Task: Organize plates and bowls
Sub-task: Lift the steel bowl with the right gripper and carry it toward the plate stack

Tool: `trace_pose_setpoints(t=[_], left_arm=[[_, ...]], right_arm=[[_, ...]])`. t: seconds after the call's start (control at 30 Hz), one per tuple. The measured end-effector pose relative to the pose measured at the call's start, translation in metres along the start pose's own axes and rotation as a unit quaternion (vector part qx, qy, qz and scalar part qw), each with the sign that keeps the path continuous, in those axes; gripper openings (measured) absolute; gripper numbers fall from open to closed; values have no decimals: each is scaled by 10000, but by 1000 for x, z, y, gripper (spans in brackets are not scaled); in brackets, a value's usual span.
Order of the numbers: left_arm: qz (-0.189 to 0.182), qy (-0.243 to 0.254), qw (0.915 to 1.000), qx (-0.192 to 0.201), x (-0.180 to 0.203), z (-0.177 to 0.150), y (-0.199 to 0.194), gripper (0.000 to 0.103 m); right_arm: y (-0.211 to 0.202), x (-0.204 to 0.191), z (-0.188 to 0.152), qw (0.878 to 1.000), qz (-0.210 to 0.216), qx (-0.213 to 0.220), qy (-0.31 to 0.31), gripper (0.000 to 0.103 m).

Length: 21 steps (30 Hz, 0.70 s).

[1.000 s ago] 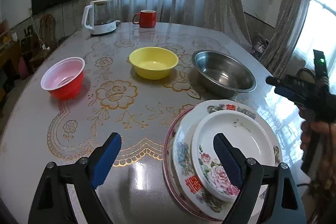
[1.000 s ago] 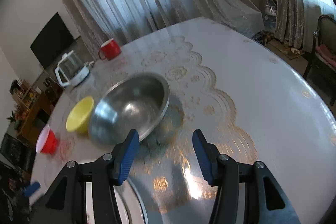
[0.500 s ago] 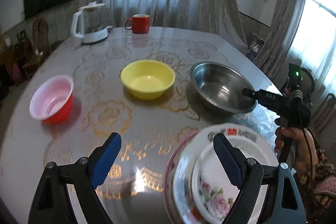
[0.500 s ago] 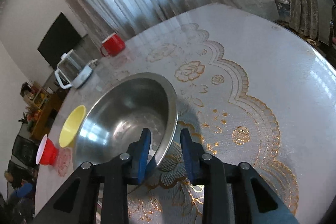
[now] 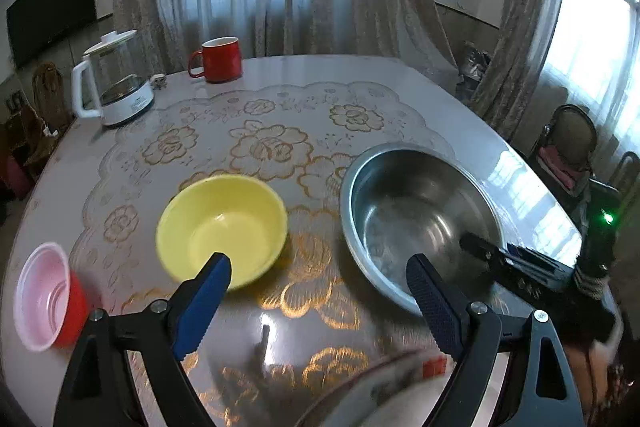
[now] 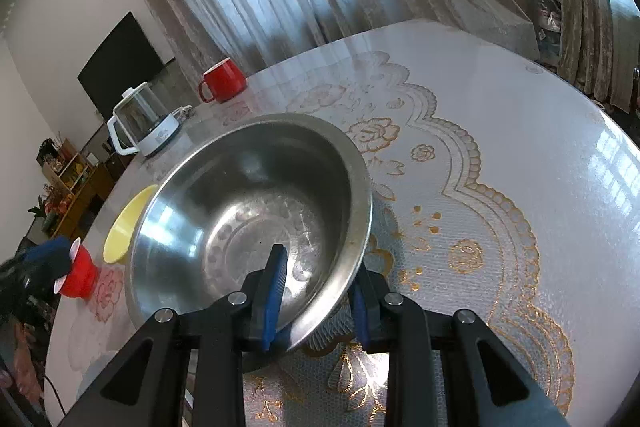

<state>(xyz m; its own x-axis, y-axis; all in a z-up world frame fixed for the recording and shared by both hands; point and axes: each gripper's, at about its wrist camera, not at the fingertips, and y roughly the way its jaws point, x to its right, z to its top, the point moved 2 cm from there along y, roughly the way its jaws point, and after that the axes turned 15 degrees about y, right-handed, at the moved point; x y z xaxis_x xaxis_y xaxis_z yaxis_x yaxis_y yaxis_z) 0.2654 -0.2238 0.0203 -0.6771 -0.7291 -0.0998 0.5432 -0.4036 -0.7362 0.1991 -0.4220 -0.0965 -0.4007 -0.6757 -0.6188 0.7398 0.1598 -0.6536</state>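
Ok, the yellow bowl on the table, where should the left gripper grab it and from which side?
Take the yellow bowl by its thin rim, on the near side facing the left gripper: one finger inside, one outside. It stands upright and open, too wide to span comfortably, and nothing blocks that edge. The right gripper holds the steel bowl by its rim the same way.

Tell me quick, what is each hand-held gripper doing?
Left hand-held gripper: open, holding nothing.
Right hand-held gripper: shut on the steel bowl rim.
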Motion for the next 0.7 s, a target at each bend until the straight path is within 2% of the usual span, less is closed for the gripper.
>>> trace_pose_setpoints(t=[0.17, 0.33, 0.4, 0.43, 0.53, 0.57, 0.63, 0.7], left_arm=[[6, 137, 9996, -229, 8, 7, 23, 90], [-319, 176, 9986, -379, 17, 9, 41, 90], [-232, 300, 9978, -537, 20, 10, 51, 89], [-192, 324, 9975, -601, 21, 9, 56, 85], [-299, 355, 9963, -722, 26, 8, 66, 62], [-319, 372, 9958, -773, 28, 8, 69, 48], [-425, 399, 9951, -801, 31, 7, 73, 26], [-291, 495, 9955, -751, 35, 6, 73, 26]], right_arm=[[-1, -1, -1, 10000, -11, 8, -38, 27], [-1, -6, -3, 9998, -84, 27, -181, 27], [-1, -6, -3, 9998, -94, 19, -179, 27], [-1, -5, -3, 9998, -85, 11, -171, 27], [2, -5, -3, 9998, -125, -59, -169, 26], [5, -6, -3, 9996, -176, -99, -186, 25], [8, -7, -4, 9994, -219, -152, -219, 24], [7, -9, -5, 9993, -222, -136, -261, 24]])
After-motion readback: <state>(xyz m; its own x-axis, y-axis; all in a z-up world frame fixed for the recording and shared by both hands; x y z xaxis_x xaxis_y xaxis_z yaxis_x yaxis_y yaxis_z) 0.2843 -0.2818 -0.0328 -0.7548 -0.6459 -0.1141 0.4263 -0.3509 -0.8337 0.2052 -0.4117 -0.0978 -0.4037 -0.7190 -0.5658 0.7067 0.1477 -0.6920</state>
